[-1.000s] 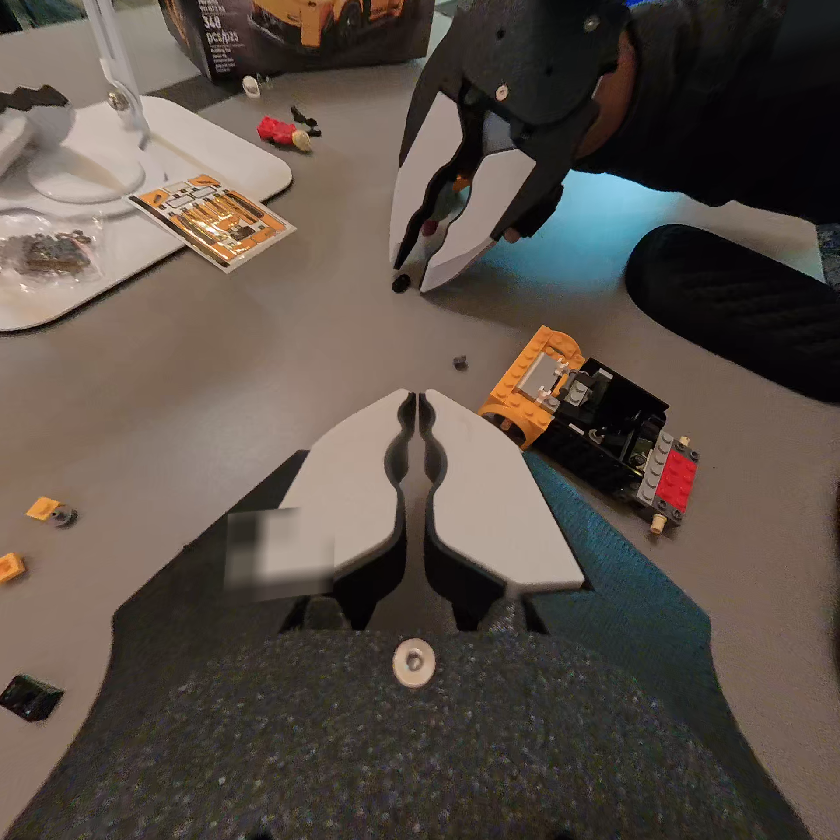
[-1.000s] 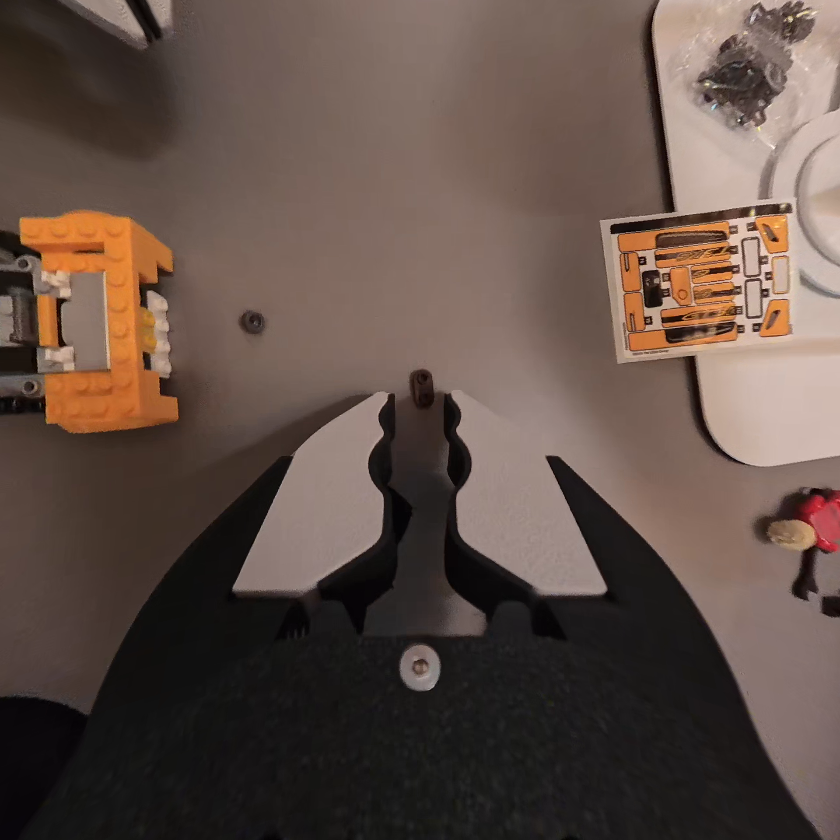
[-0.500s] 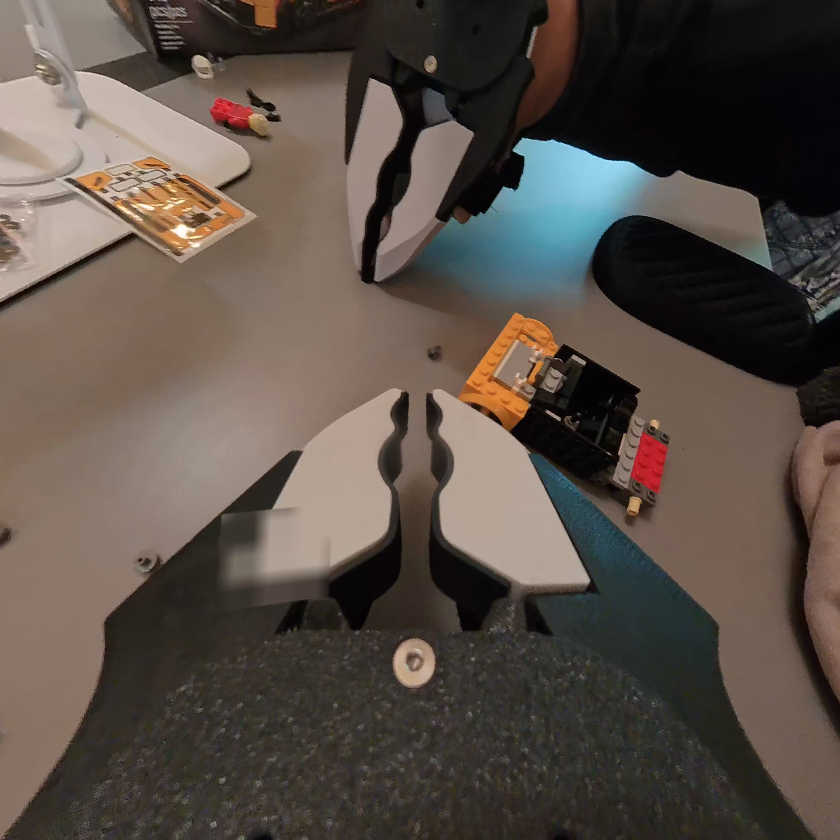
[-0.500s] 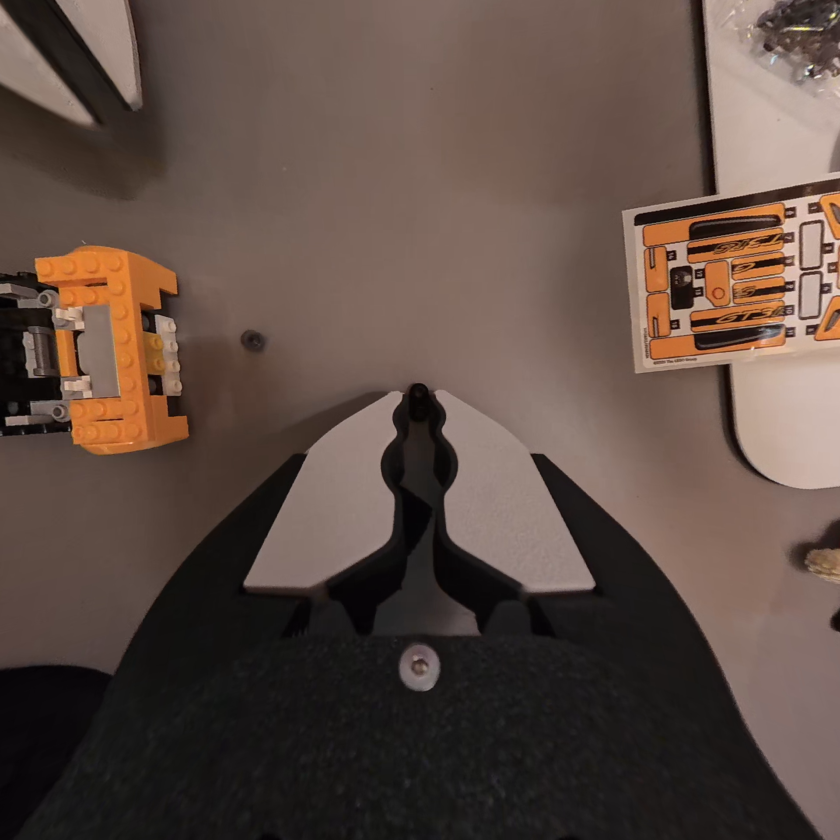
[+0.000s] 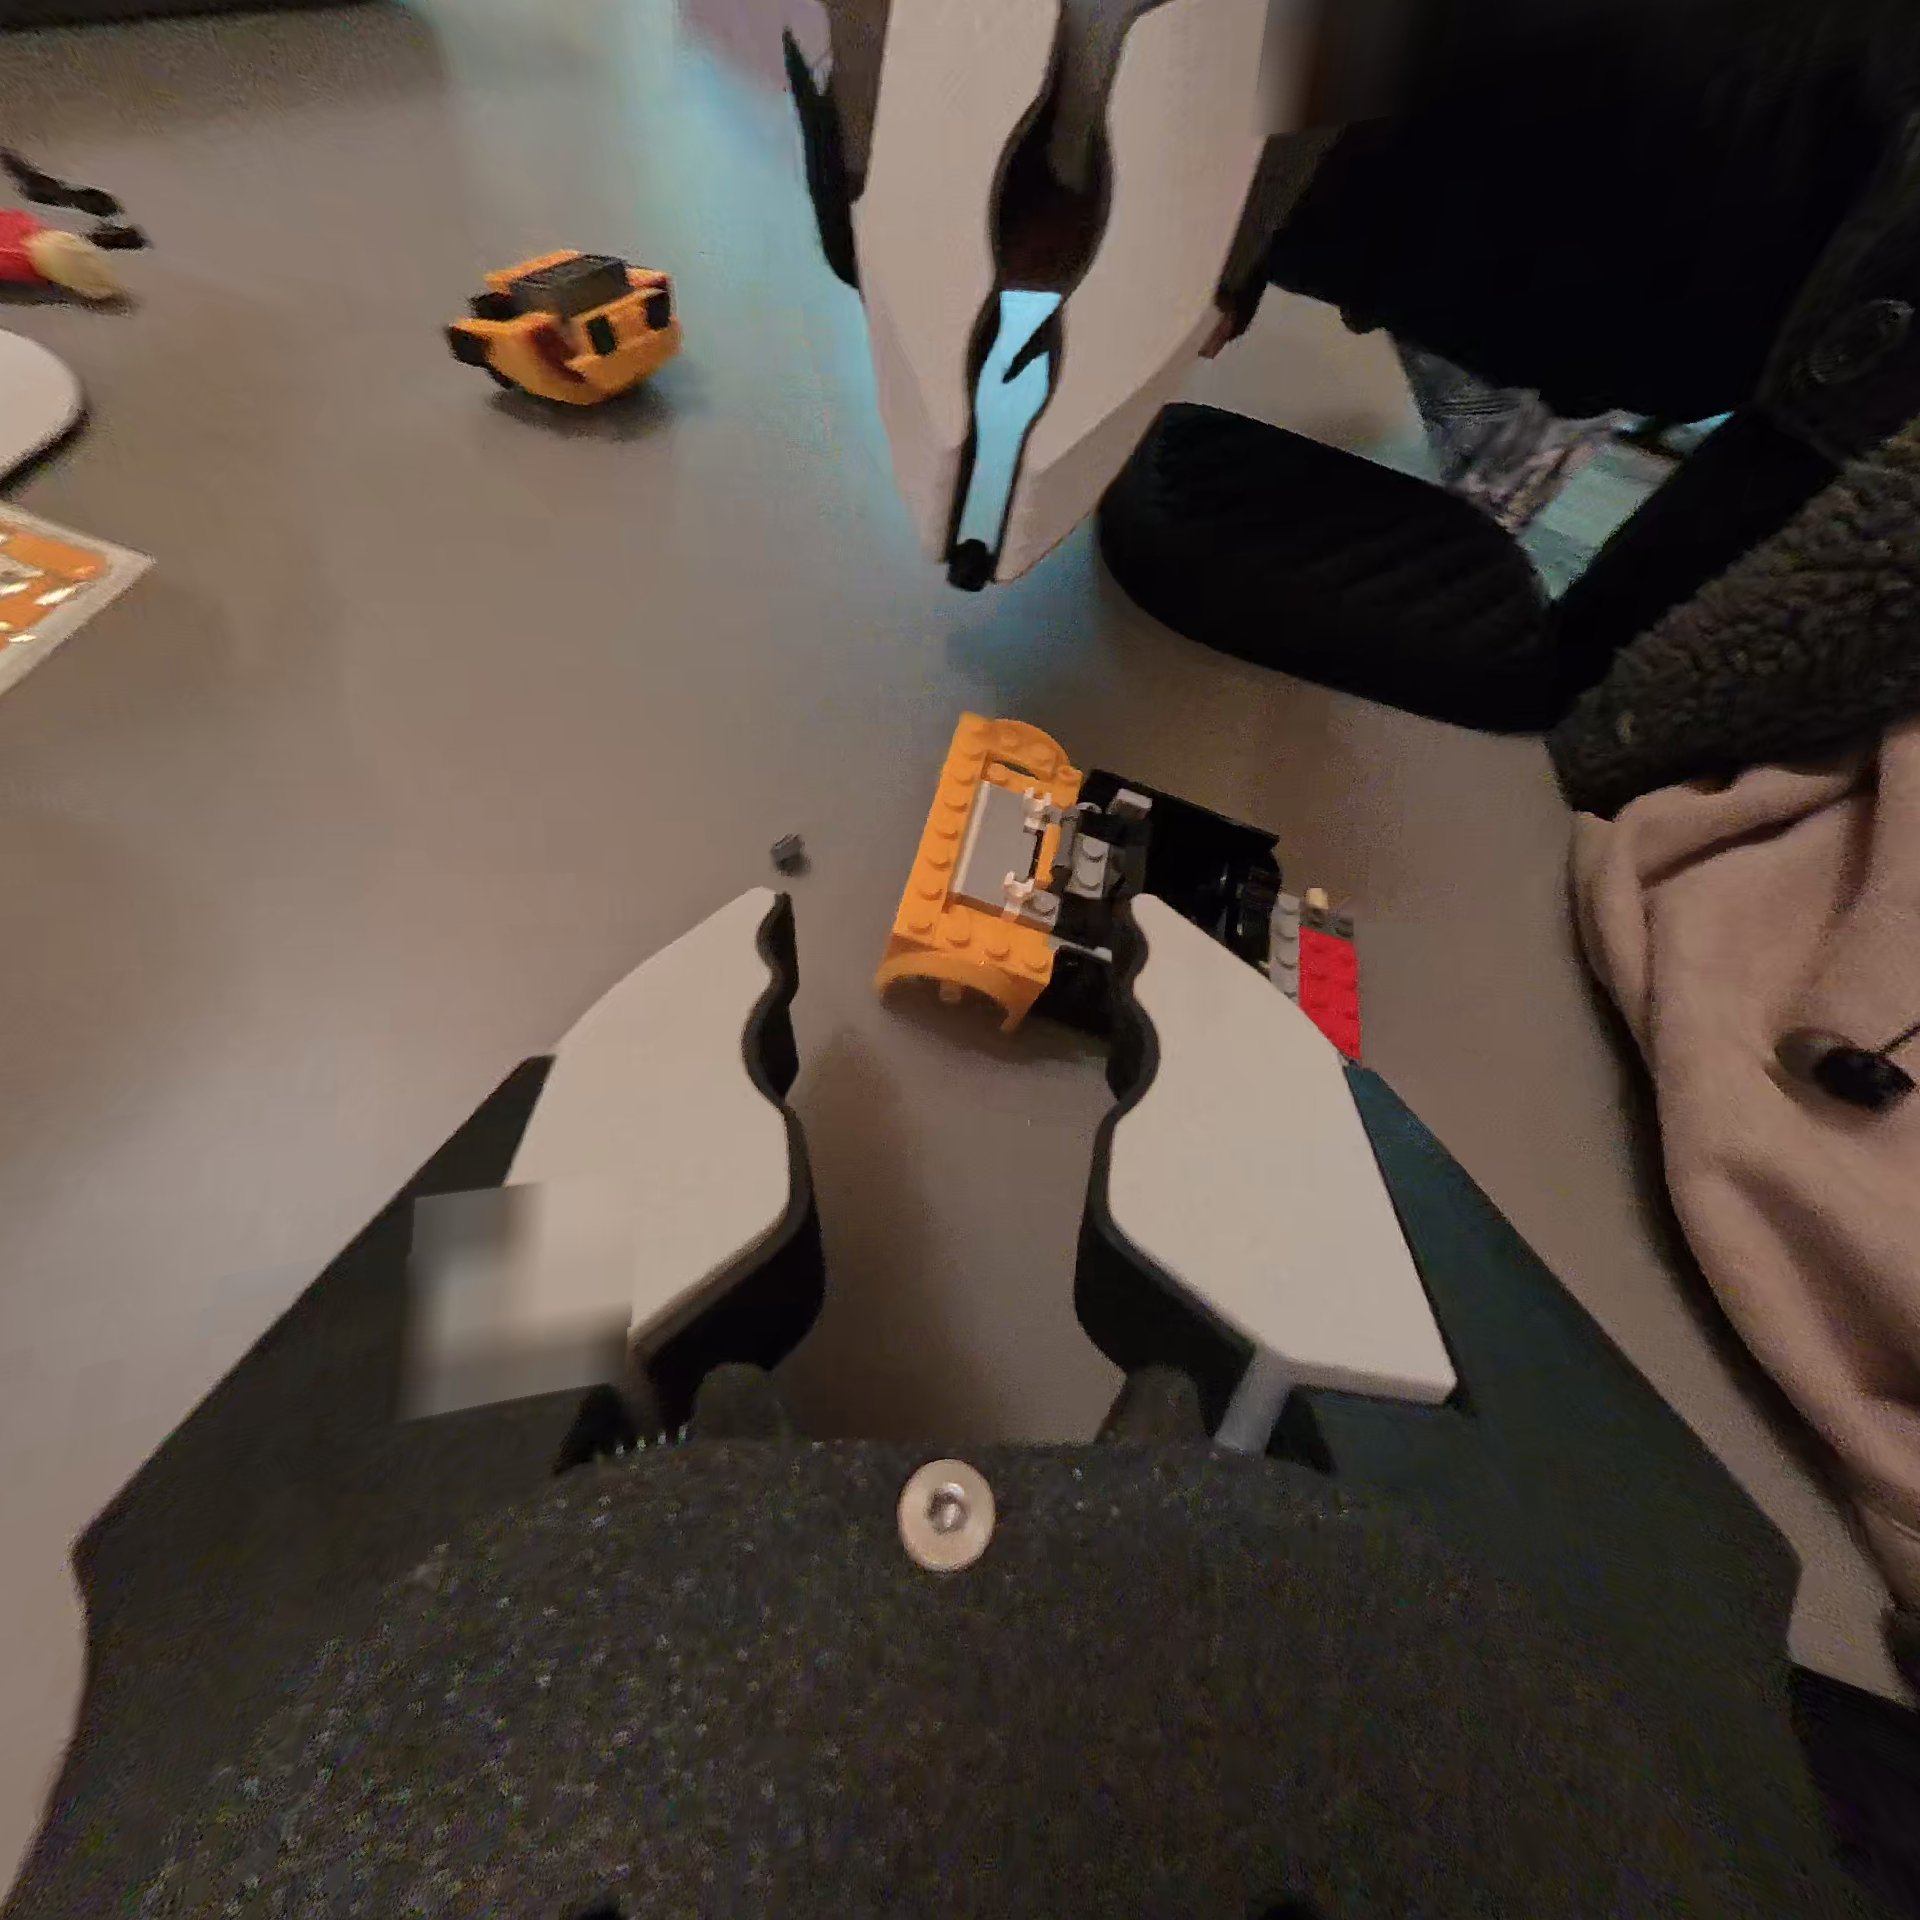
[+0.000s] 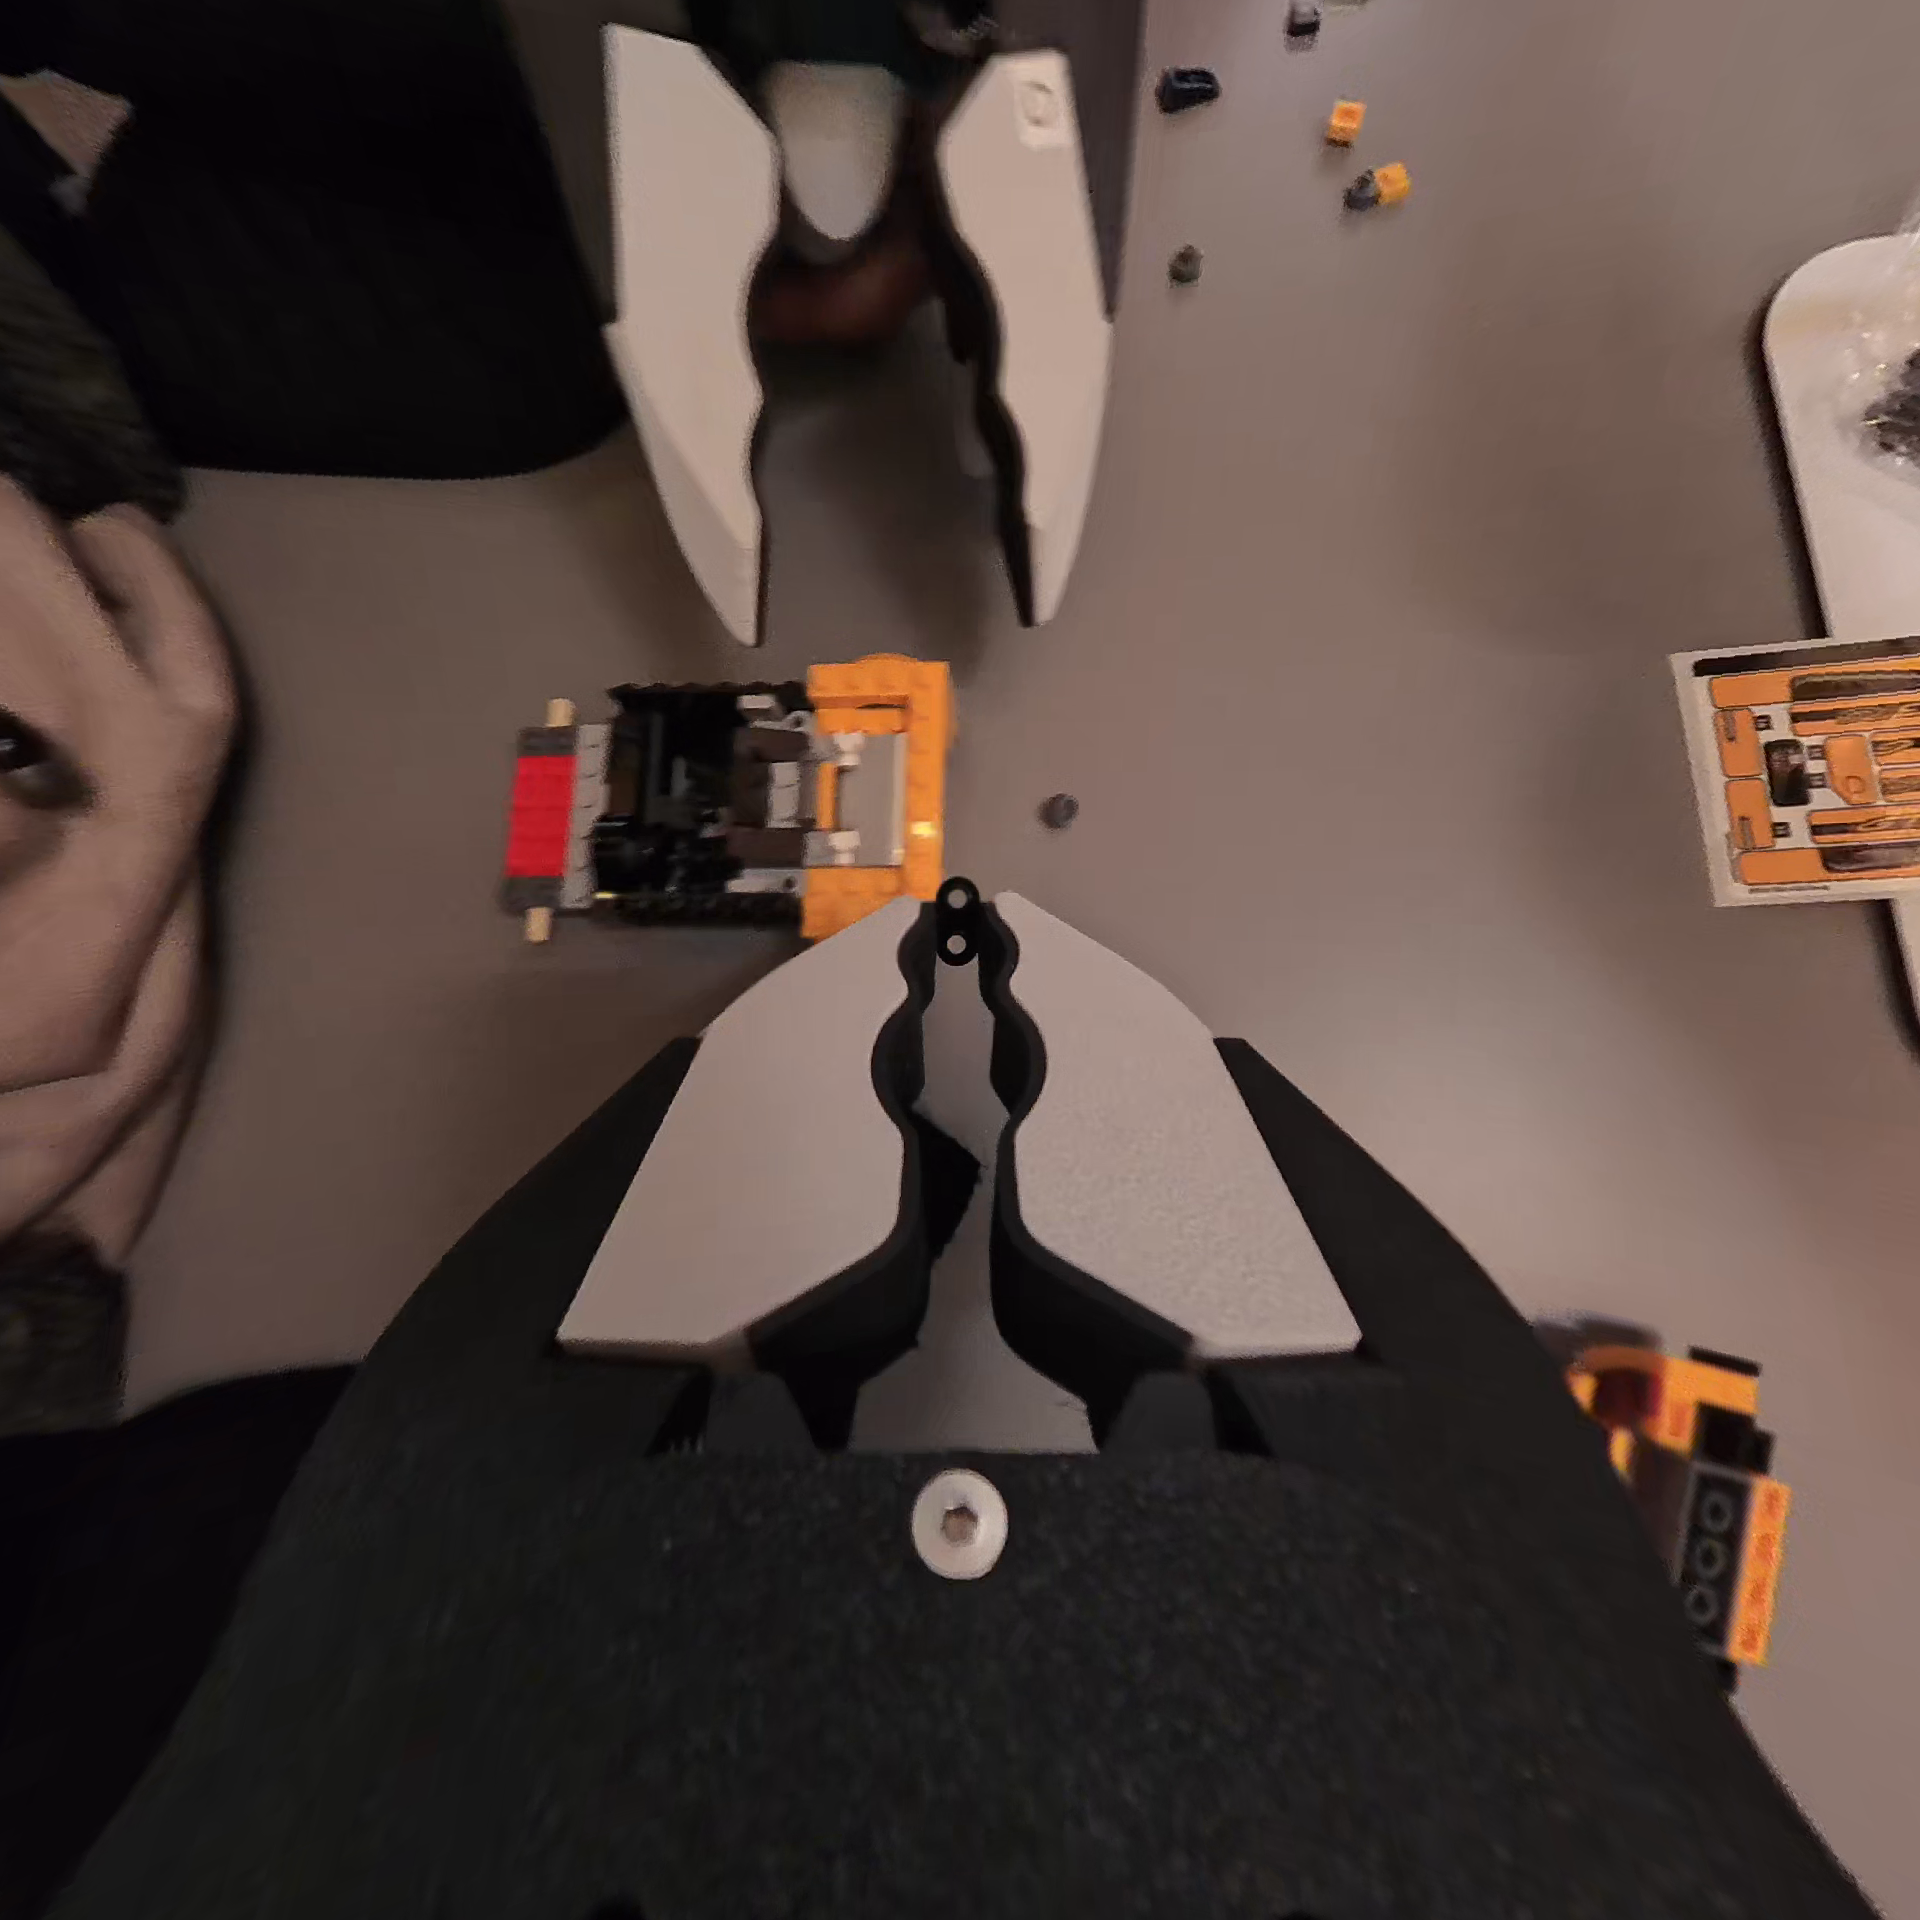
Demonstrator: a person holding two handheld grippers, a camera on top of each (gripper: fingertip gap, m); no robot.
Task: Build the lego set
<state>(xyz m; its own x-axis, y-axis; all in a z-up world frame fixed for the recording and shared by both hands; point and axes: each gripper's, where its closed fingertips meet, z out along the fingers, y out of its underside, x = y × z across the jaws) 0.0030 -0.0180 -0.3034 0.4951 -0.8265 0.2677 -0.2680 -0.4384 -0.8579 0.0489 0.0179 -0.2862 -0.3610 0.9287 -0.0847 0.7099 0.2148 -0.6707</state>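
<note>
The part-built car chassis [image 5: 971, 831], orange at one end, black in the middle and red at the other, lies on the grey table. My left gripper [image 5: 956, 909] is open and empty, its fingertips just short of the chassis on either side. It also shows in the right wrist view [image 6: 883, 618], beyond the chassis [image 6: 707, 810]. My right gripper [image 6: 958, 914] is shut on a small black two-hole piece [image 6: 956, 930], held above the table close to the orange end. The left wrist view shows it [image 5: 971, 551] hanging tips-down with the piece [image 5: 966, 566].
A tiny dark piece [image 5: 790, 854] lies left of the chassis. A second orange-and-black sub-assembly [image 5: 566, 322] sits farther off. A sticker sheet [image 6: 1808, 769] overlaps a white base [image 6: 1829, 436]. Loose small bricks [image 6: 1371, 187] lie near it. A black armrest [image 5: 1320, 551] and a beige sleeve [image 5: 1766, 1091] border the table. Spacing between my two grippers at the tips: around 7 cm. My right gripper's tips are some 15 cm from the black armrest [image 5: 1320, 551].
My left gripper has opened and swung right up to the chassis. My right gripper closed on the black piece, lifted it off the table and carried it toward the orange end.
</note>
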